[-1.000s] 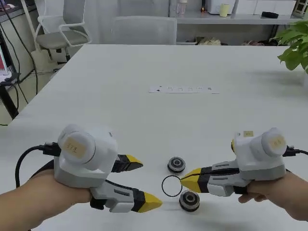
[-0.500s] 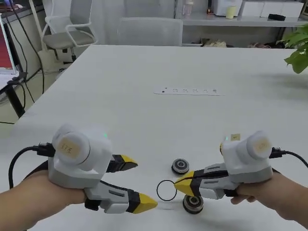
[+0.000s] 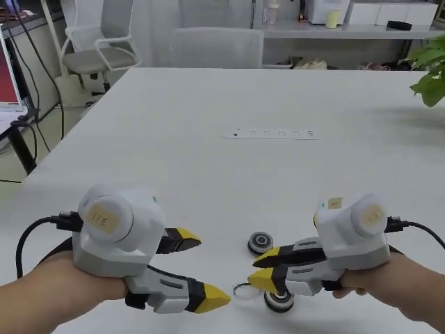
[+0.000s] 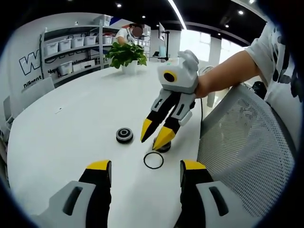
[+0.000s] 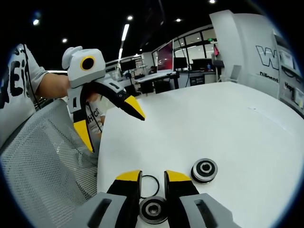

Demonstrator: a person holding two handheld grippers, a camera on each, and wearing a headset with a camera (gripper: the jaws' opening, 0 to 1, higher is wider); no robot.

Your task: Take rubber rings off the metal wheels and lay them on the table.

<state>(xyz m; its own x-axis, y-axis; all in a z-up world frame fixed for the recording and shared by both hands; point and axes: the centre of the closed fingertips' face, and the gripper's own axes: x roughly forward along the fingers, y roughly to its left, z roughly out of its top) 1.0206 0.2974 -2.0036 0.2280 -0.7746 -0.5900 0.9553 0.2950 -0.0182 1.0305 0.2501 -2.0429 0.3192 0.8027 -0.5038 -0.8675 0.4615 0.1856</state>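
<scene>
Head view shows the left gripper [image 3: 200,270] held above the table [image 3: 208,153], its jaws spread wide with nothing between them. The right gripper [image 3: 258,271] hangs low over the near wheel [image 3: 280,301], its jaws a narrow gap apart. Right gripper view shows that wheel lying in line with the gap; whether the tips touch it I cannot tell. One rubber ring [image 4: 153,160] lies flat and loose on the table, just beside the near wheel, between the two grippers. The far wheel [image 3: 261,242] sits on its own a little beyond, apart from both grippers.
</scene>
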